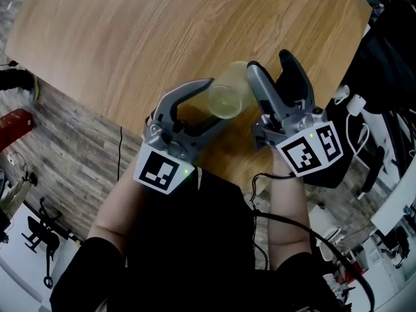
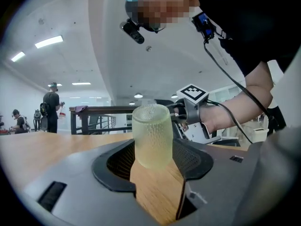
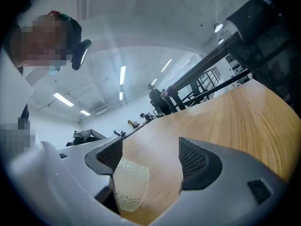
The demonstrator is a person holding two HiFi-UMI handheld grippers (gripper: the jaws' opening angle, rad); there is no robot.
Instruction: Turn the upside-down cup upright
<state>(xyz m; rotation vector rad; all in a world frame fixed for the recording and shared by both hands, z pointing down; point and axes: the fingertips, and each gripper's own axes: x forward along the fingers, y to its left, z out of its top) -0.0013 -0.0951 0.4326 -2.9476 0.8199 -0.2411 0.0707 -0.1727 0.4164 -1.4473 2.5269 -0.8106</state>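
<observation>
Pale-yellow translucent plastic cup (image 2: pixel 151 135), dimpled all over its wall, stands on the light-brown wooden counter (image 1: pixel 162 31) near the person's edge. Its closed, rounded base seems to be uppermost and its mouth down on the wood, so it is not yet turned.

The step in hand looks like the grasp. The grey left tongs (image 1: pixel 216 106) lie nearly level, with the cup between their black meshed pads low on its wall. The jaws stand partly open around it, and I cannot see the pads pressing in, so I judge it enclosed but not yet gripped. The grey right tongs (image 1: pixel 268 60) are wide open and hold nothing. The cup sits just beside their inner jaw, showing at the low edge of the right gripper view.

Next the left jaws would need to close on the wall, lift the cup clear of the counter and roll it over. The right tongs could steady it. The thin, slick-looking wall may flex or slip under a hard pinch.
</observation>
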